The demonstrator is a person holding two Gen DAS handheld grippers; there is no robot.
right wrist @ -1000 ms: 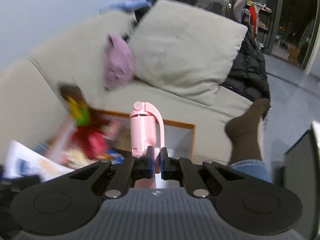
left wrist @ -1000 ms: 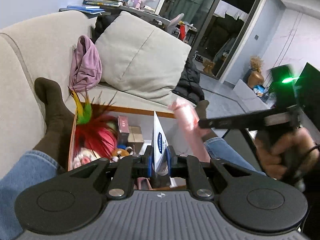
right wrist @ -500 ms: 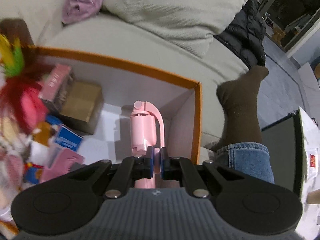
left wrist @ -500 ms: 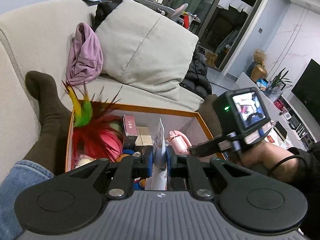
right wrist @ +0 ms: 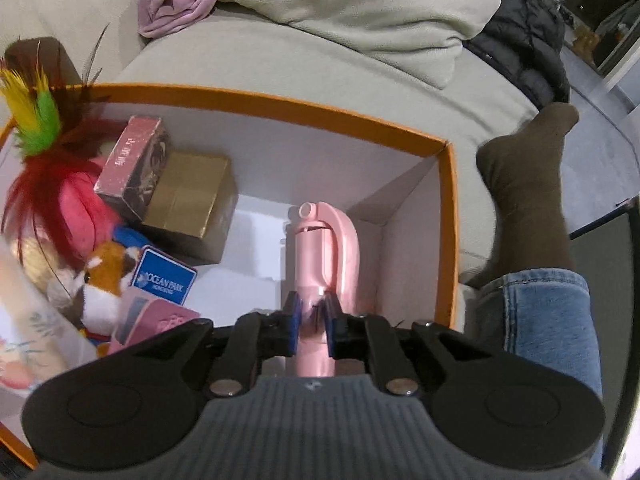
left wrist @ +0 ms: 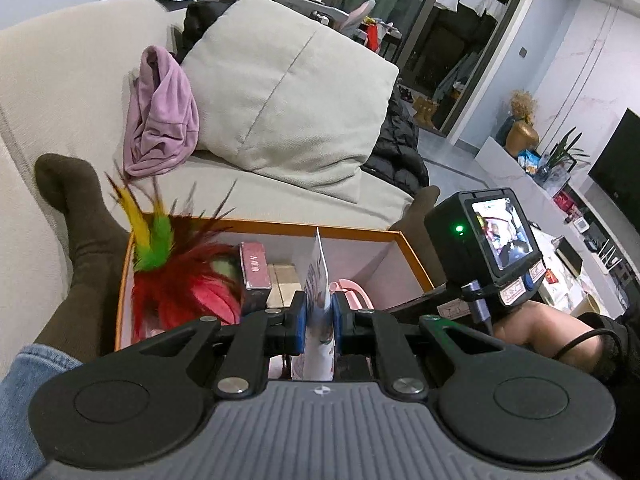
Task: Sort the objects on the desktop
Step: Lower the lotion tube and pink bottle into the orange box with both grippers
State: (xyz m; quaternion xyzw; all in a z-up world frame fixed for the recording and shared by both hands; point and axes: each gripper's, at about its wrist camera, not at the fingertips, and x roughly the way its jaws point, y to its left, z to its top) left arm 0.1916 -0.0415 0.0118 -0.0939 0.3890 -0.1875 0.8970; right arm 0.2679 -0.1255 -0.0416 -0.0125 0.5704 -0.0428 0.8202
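The orange-rimmed box (right wrist: 450, 216), a white-walled cardboard tray, sat on a beige fabric sofa (right wrist: 304, 60) between the person's legs in brown socks and jeans. Only the left wrist view showed the room beyond: a large grey cushion (left wrist: 288, 96), a crumpled lilac cloth (left wrist: 162, 120), glass doors, a dark screen, and the right hand (left wrist: 548, 334) carrying its camera unit. Only the right wrist view looked down onto the box floor, bare white in the right corner and crowded on the left.

There lay a feathered toy (right wrist: 44, 168) with soft red, green and yellow plumes, a matte gold box (right wrist: 188, 196), a glossy maroon carton (right wrist: 132, 160) leaning on it, a small plush animal (right wrist: 106, 276), and a blue card printed "Ocean Park" (right wrist: 164, 278).

The pink device (right wrist: 324, 248), smooth plastic with a rounded hooked top, lay in the box's right corner, its lower end between the pads of the right gripper (right wrist: 312, 320), whose jaws were opening; the pads looked to be touching it.

The left gripper (left wrist: 319, 320) was clamped on a thin white printed sheet (left wrist: 318, 280), held edge-on and upright above the box.
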